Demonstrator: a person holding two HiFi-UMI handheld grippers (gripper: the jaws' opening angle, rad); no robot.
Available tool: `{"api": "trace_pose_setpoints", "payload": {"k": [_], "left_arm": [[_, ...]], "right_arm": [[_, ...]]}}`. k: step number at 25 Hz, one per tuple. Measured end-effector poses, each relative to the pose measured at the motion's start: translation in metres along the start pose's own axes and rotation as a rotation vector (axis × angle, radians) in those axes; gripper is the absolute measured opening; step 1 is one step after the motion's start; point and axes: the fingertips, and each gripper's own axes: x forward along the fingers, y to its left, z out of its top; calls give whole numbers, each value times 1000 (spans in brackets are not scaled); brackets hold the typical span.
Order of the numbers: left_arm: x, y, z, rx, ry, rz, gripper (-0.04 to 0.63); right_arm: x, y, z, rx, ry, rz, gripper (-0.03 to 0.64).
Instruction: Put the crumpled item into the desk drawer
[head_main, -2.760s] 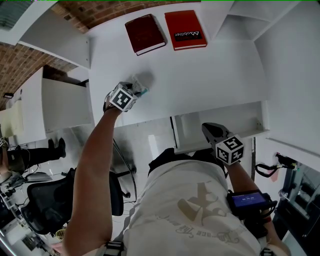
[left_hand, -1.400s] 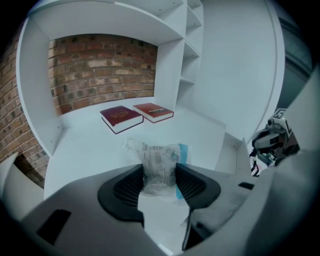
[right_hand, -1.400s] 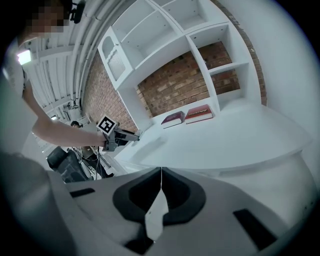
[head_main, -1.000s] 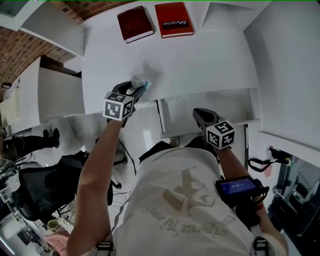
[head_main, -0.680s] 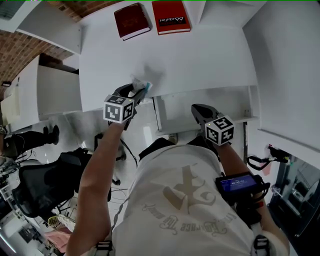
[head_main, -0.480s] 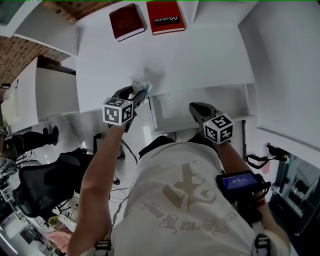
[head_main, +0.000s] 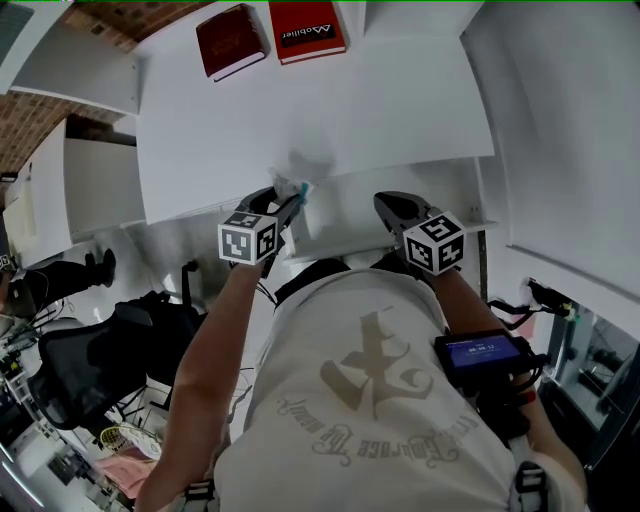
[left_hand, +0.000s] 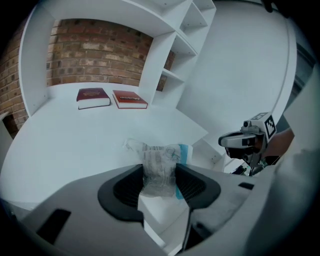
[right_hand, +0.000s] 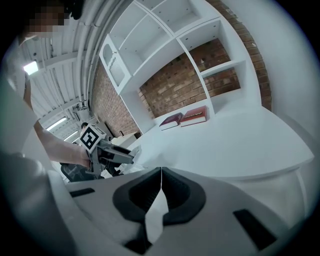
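The left gripper (left_hand: 160, 172) pinches the crumpled wrapper (left_hand: 161, 154) at its middle, a light, soft thing that looks apt to slip, while the right gripper (right_hand: 161, 174) is clenched empty.

Office, by looks. White corner desk (head_main: 300, 110), tall white wall shelves (right_hand: 165, 30), bare brick wall (left_hand: 90, 55) behind, black swivel chair (head_main: 75, 368) beside desk, two red books (head_main: 306, 30) on desktop.
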Motion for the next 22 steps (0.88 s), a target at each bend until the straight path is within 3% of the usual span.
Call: {"api": "trace_pose_setpoints", "payload": {"k": [7,22], "left_arm": [[28,-38,-18,-42,47,-1,224],[65,-68,-36,-106,126,67,224]], "right_arm": [[-13,-24,-1,5,7,20,23],[-24,-67,-8,28,26,84,23]]}}
